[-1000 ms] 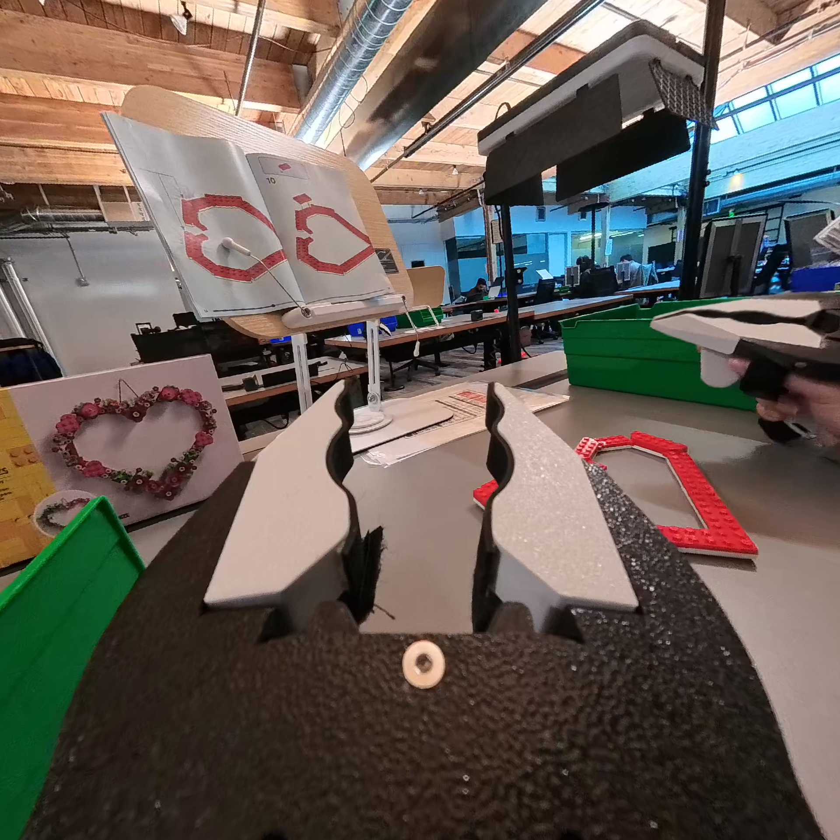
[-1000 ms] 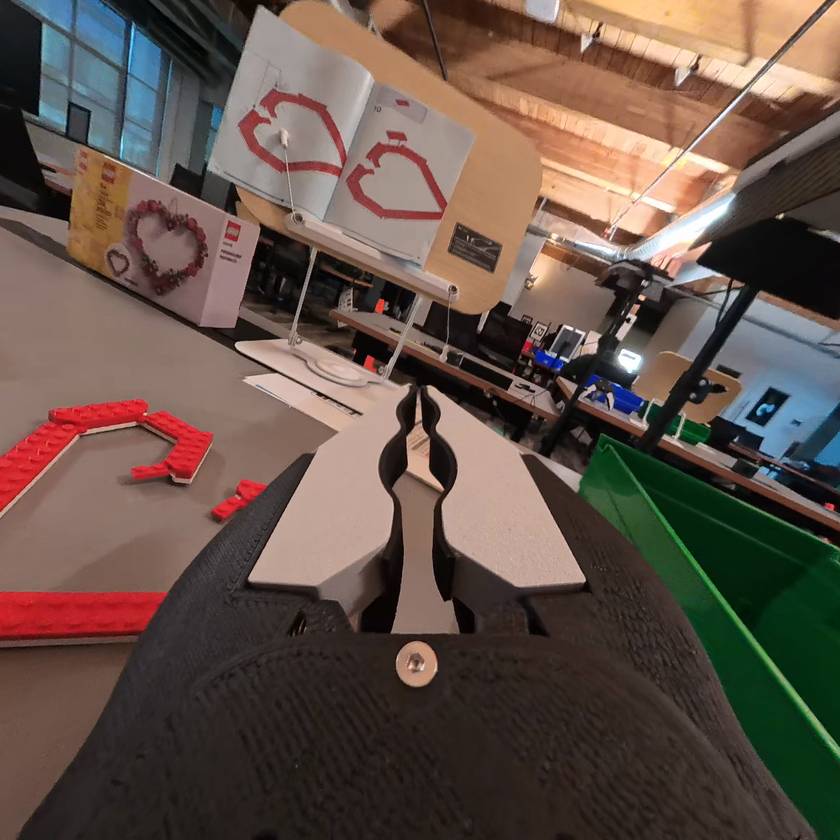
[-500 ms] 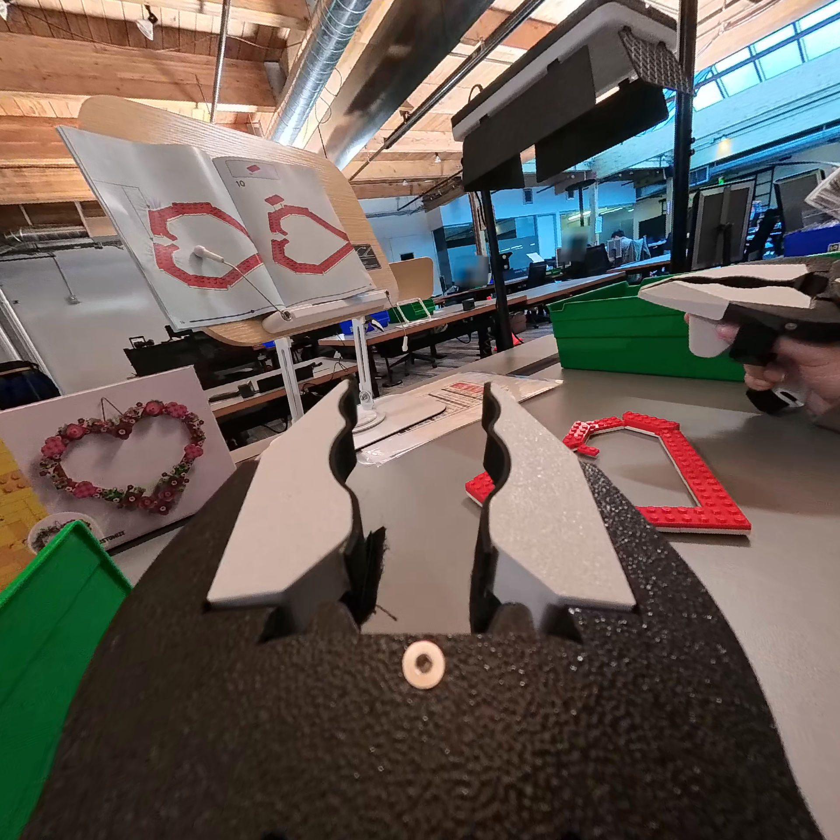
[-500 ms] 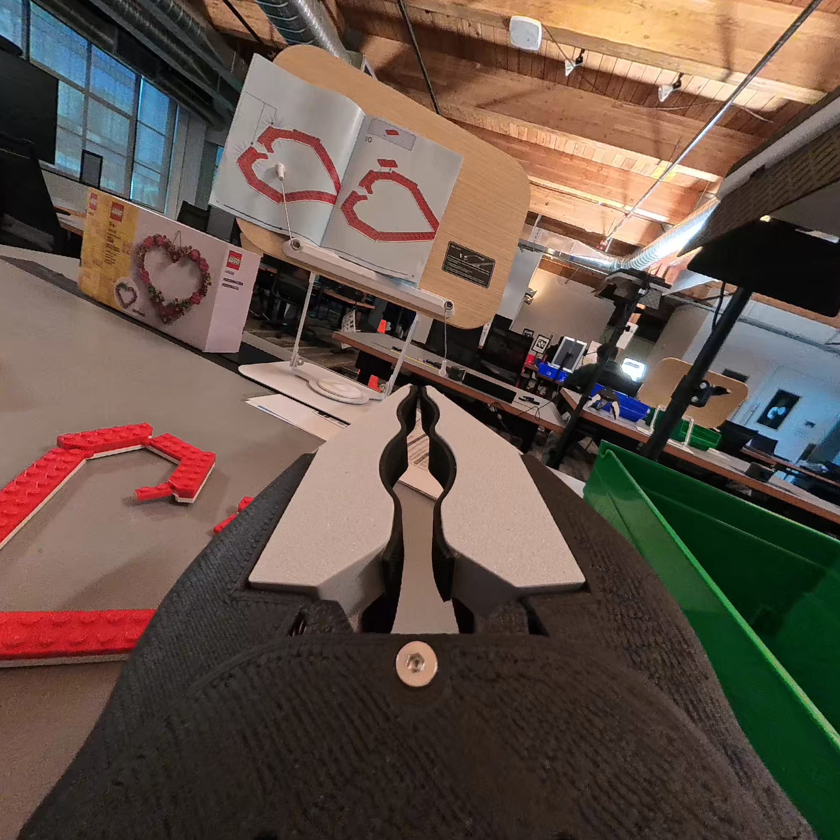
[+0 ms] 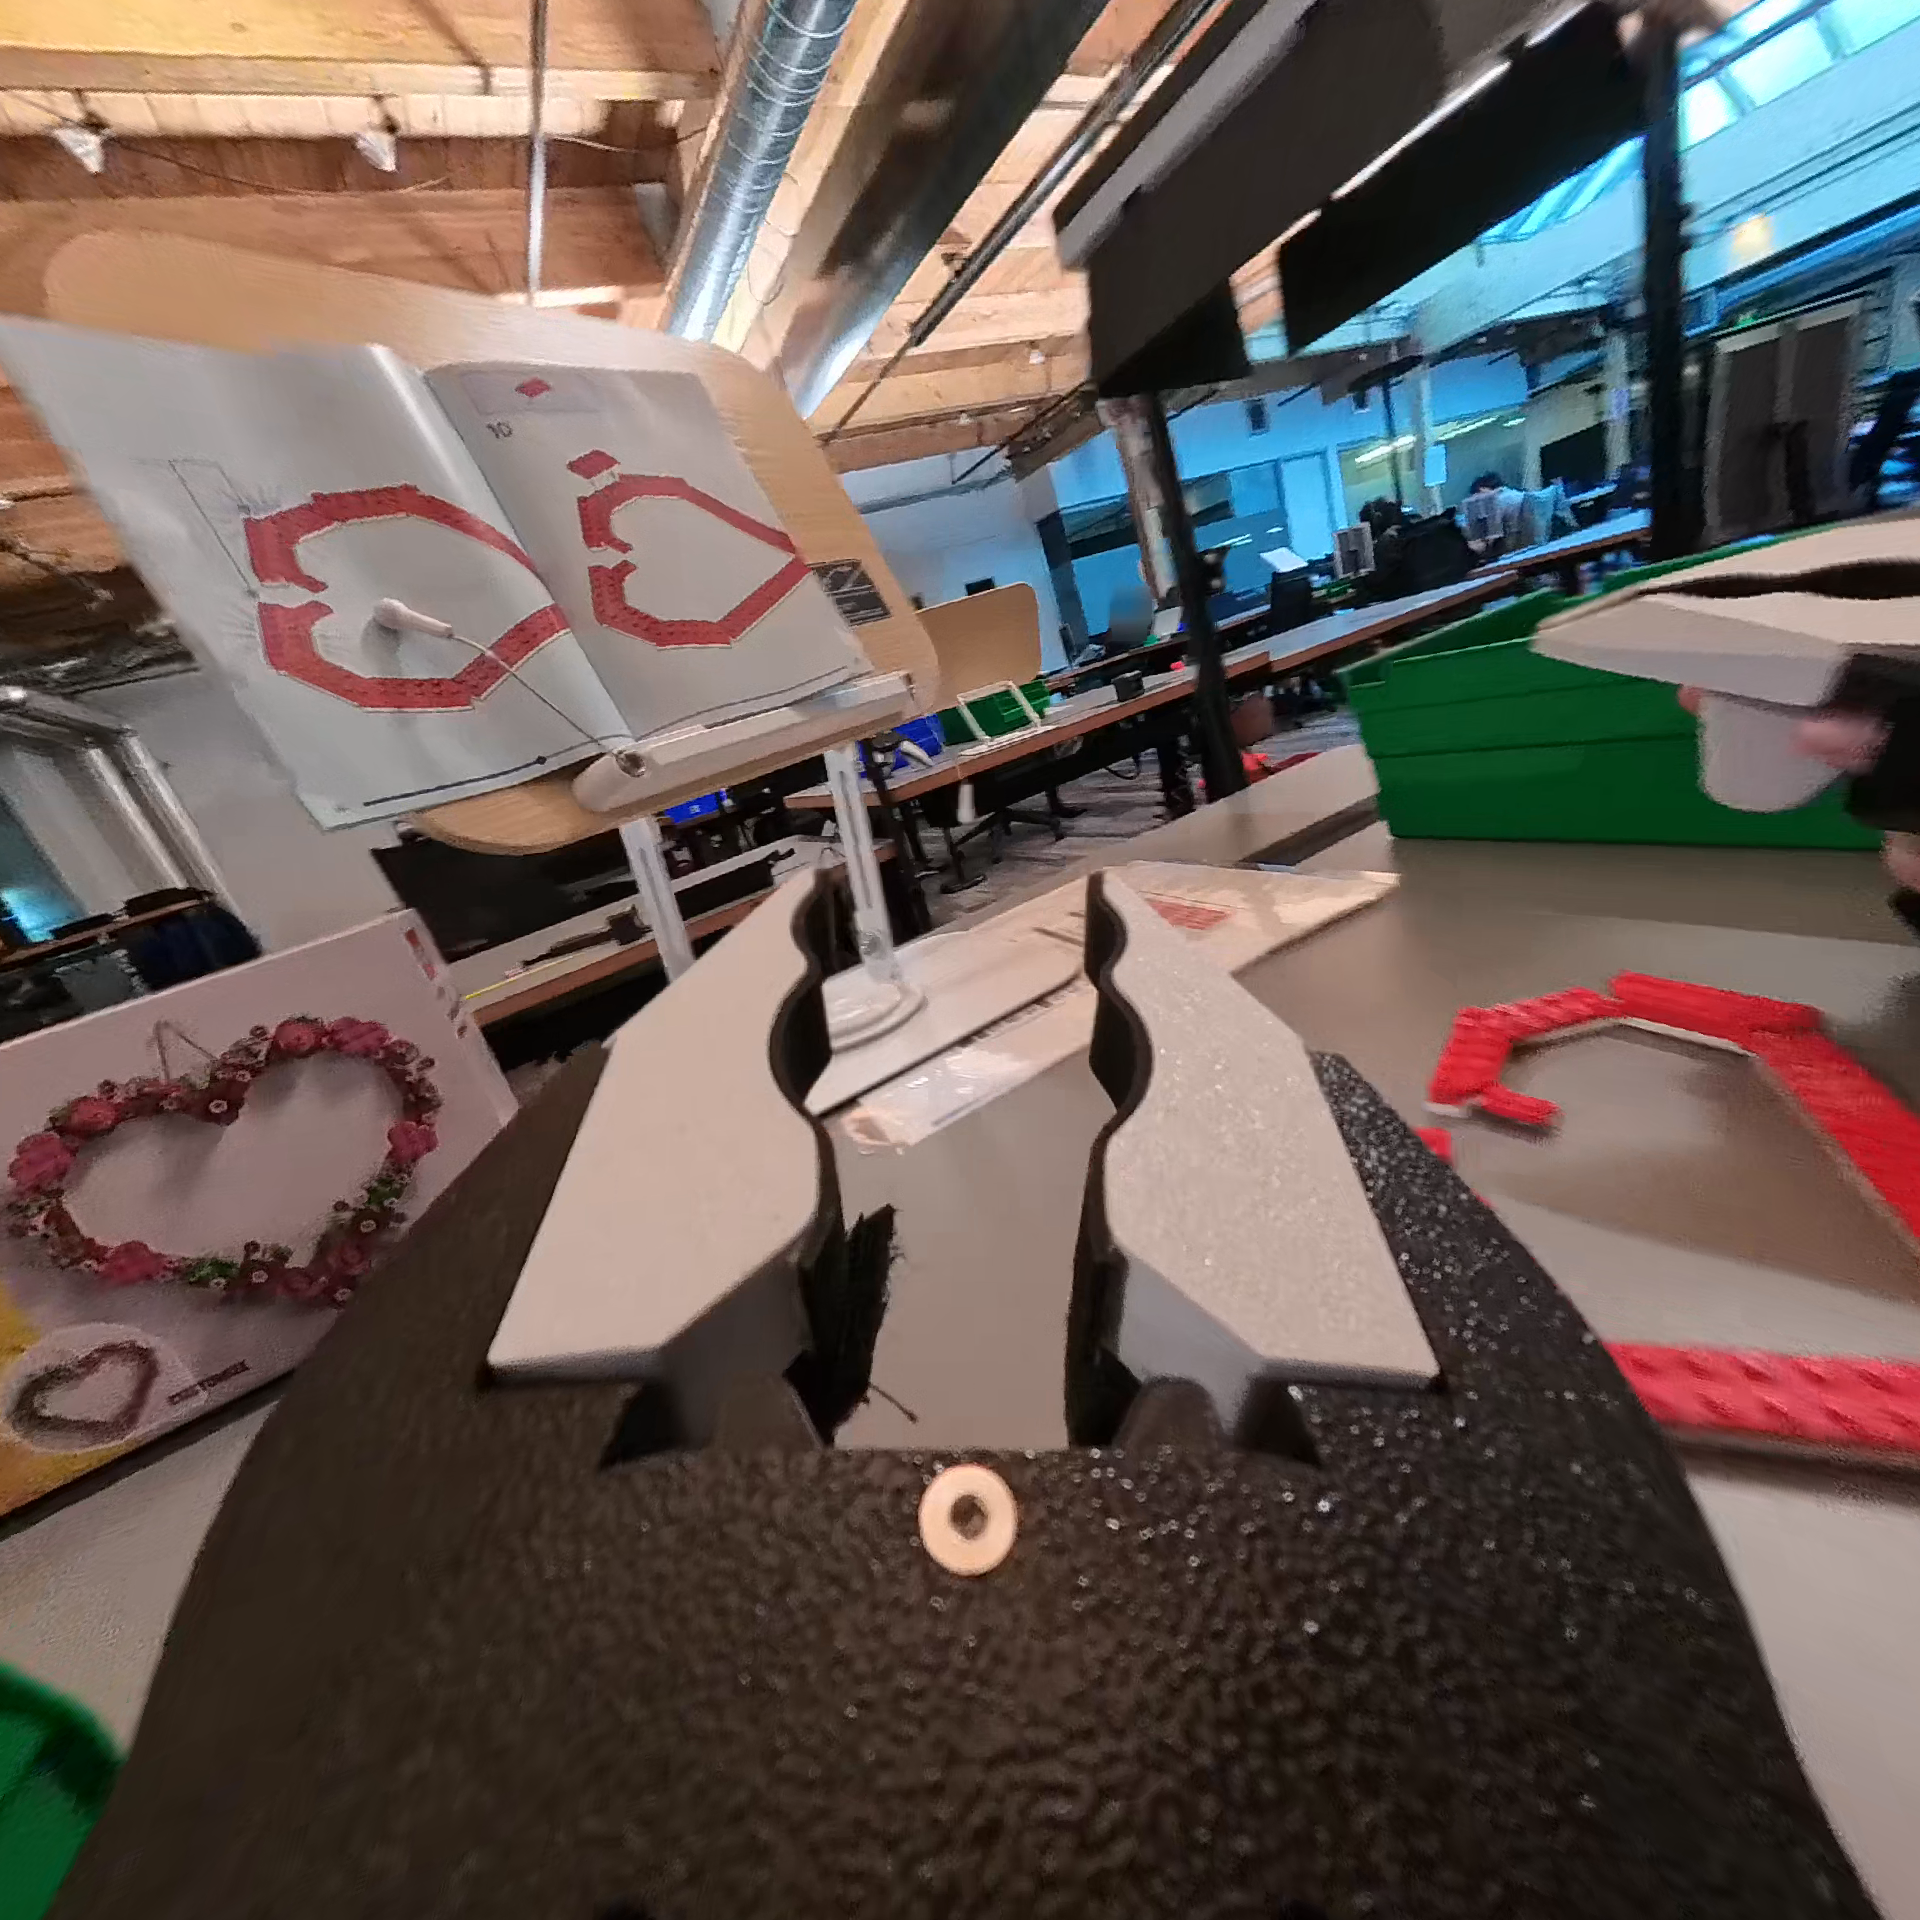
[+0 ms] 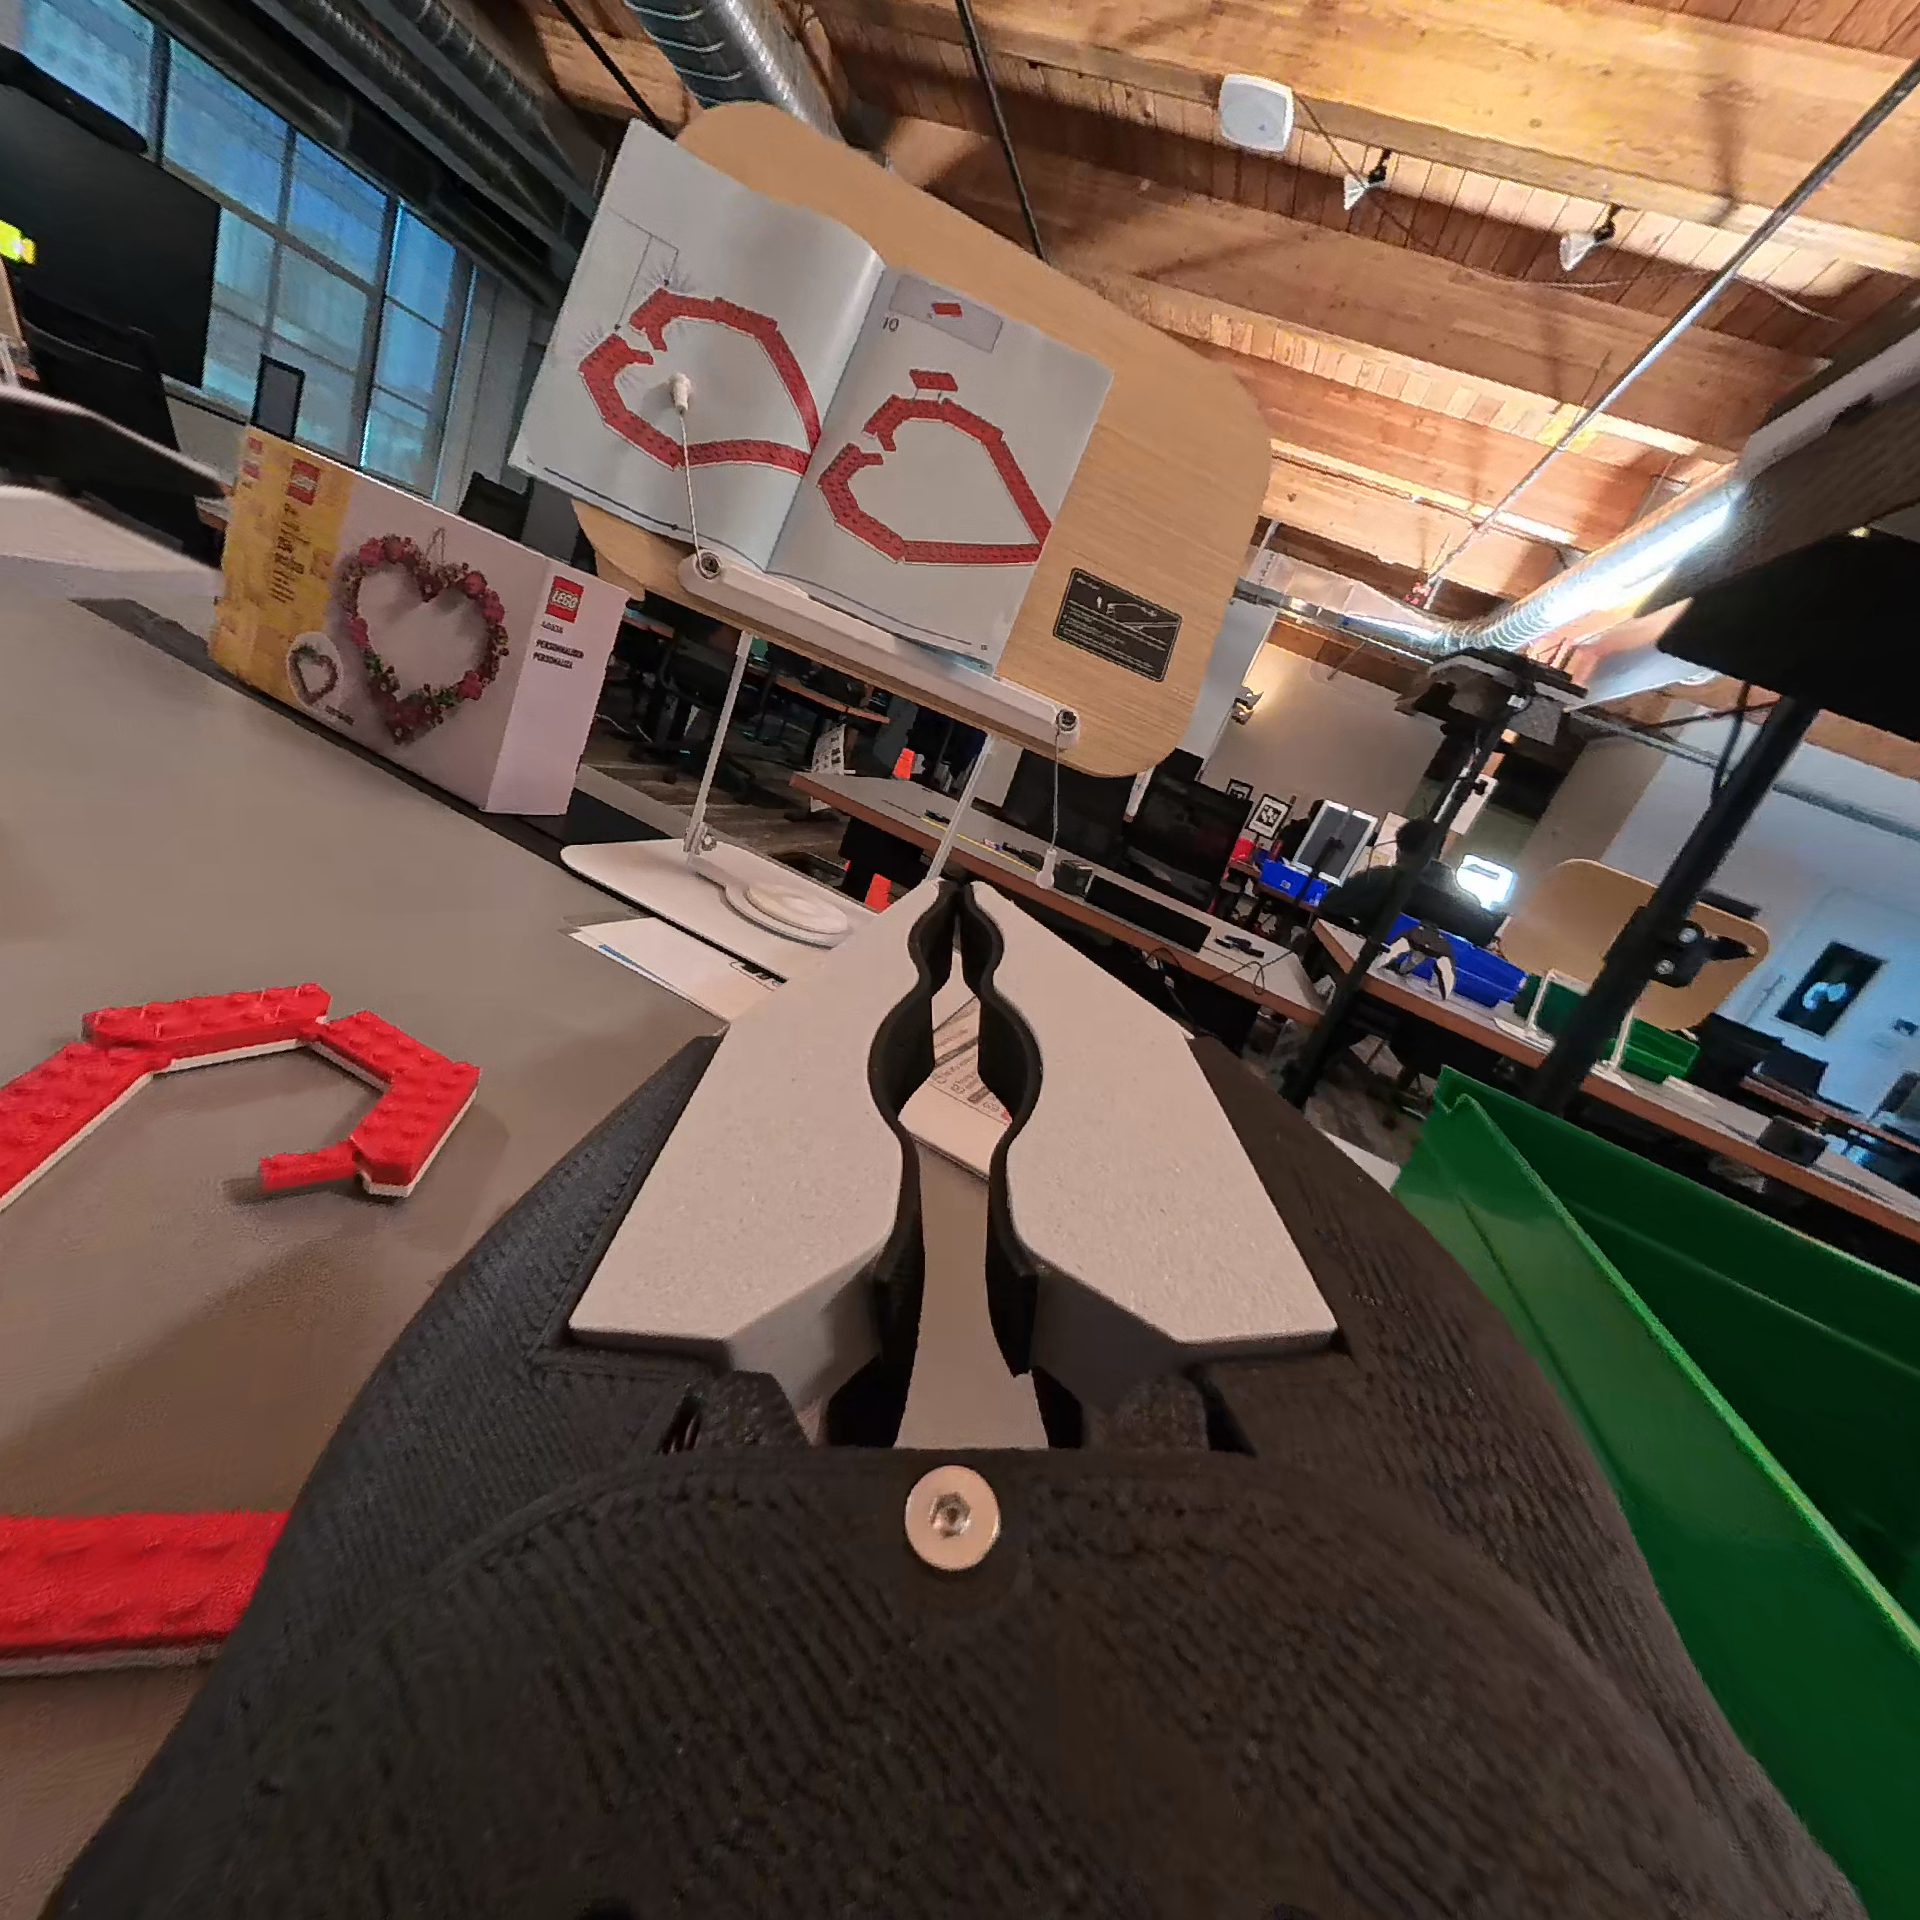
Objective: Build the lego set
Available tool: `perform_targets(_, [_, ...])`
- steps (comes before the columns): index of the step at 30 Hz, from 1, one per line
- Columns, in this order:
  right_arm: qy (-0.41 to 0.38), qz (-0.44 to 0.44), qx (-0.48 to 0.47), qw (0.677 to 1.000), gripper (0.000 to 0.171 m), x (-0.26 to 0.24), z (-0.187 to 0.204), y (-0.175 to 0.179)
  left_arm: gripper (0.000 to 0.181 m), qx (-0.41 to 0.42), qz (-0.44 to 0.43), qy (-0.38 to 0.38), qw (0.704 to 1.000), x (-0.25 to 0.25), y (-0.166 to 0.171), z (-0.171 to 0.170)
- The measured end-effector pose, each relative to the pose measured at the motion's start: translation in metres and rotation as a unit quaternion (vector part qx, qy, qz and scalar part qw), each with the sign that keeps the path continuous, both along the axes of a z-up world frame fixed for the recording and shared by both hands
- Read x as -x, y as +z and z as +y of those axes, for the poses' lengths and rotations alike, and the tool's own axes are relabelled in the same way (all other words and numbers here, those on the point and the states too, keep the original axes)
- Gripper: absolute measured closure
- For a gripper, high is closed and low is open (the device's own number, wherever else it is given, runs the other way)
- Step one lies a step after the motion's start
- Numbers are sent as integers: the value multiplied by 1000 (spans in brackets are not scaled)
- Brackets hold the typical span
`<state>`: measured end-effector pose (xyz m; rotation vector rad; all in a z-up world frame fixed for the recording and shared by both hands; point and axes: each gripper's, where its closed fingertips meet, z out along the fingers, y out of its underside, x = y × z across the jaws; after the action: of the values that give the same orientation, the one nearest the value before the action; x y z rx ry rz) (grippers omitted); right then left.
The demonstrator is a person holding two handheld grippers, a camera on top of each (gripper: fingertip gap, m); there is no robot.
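Observation:
A red heart-shaped lego frame (image 5: 1829, 1091) lies flat on the grey table, to the right of my left gripper (image 5: 956, 894), which is open and empty above the table. In the right wrist view the same frame (image 6: 395, 1081) lies to the left of my right gripper (image 6: 956, 899), which is shut with nothing between its tips. The right gripper also shows at the right edge of the left wrist view (image 5: 1725, 634), held by a hand. An open instruction booklet (image 5: 436, 582) rests on a wooden stand behind; it also shows in the right wrist view (image 6: 810, 436).
The lego set box (image 5: 208, 1174) stands at the left; it shows in the right wrist view (image 6: 416, 644) too. Green bins stand at the right (image 5: 1538, 748) (image 6: 1714, 1382) and the lower left (image 5: 42, 1787). A flat plastic-wrapped sheet (image 5: 1039, 1029) lies by the stand's base (image 6: 727, 894). One gripper's finger ends stand about 20 centimetres off the other's.
My left gripper has swung left and tilted, so the red frame sits farther right in its view. My right gripper has shifted slightly. Both jaws kept their state.

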<state>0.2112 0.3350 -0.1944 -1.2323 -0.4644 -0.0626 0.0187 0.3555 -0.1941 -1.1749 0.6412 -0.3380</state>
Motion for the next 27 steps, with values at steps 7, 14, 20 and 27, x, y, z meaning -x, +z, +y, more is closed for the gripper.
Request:
perform_targets(7, [5, -22, -21, 1000, 165, 7, 8, 14, 133, -3, -62, 107, 992, 27, 11, 89])
perform_targets(14, [83, -49, -1, 995, 145, 59, 50, 61, 125, -38, -198, 140, 969, 81, 70, 142])
perform_targets(20, [127, -71, 7, 989, 145, 108, 96, 84, 119, 1, -266, 48, 963, 95, 127, 145])
perform_targets(27, [155, -26, 11, 988, 146, 128, 88, 101, 120, 15, -330, -56, 942, 91, 182, 99])
